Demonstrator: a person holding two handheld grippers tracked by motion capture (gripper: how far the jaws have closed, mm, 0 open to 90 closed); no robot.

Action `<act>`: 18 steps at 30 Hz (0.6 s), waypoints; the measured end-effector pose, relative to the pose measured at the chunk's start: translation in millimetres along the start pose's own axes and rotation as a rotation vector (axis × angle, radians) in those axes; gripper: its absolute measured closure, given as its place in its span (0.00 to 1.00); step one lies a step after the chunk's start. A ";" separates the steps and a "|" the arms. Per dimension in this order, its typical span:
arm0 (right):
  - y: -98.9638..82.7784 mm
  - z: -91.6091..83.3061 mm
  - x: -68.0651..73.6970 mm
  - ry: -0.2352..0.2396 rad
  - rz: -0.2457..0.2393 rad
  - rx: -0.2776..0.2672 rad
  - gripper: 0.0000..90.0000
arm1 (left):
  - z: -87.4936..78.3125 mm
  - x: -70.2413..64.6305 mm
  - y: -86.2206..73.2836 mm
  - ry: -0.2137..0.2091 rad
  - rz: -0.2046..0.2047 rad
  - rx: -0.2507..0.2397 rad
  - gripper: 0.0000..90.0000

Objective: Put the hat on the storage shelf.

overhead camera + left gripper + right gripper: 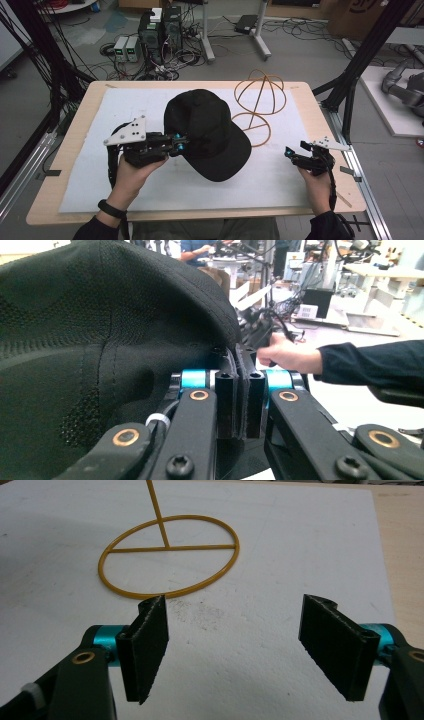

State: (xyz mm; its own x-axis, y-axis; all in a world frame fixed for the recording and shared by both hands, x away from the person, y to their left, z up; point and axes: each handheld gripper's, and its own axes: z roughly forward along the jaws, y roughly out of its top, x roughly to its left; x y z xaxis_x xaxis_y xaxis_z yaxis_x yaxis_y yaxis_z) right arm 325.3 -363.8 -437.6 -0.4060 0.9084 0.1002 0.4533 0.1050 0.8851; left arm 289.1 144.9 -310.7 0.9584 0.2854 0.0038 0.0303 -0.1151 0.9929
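- A grey floor lies behind the wooden table.
- Tangled cables and power boxes sit on it.
- Black frame posts stand right.
- A white table leg rises beyond.

The left gripper rises from the bottom centre of the frame, its two black jaws pressed together with a thin edge of black fabric pinched between the pads. That fabric belongs to the black cap, whose mesh-textured crown covers the upper left and left half of the frame and curves down to the jaws. Turquoise fittings sit either side of the jaws, with brass-ringed pivots on the black links below. At centre right a hand in a dark sleeve grips what looks like the other gripper, blurred. A cluttered workshop lies behind at the upper right.
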 end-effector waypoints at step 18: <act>-0.4 0.3 -1.2 -0.005 0.010 0.004 0.31 | 23.8 16.7 57.0 -0.063 0.073 -0.089 0.97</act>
State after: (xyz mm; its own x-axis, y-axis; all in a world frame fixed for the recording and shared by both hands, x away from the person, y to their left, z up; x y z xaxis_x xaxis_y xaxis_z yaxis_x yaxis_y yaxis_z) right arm 325.8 -364.7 -438.2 -0.3971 0.9116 0.1064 0.4605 0.0977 0.8823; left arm 313.6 120.5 -256.9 0.9731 0.2188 0.0716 -0.0626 -0.0477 0.9969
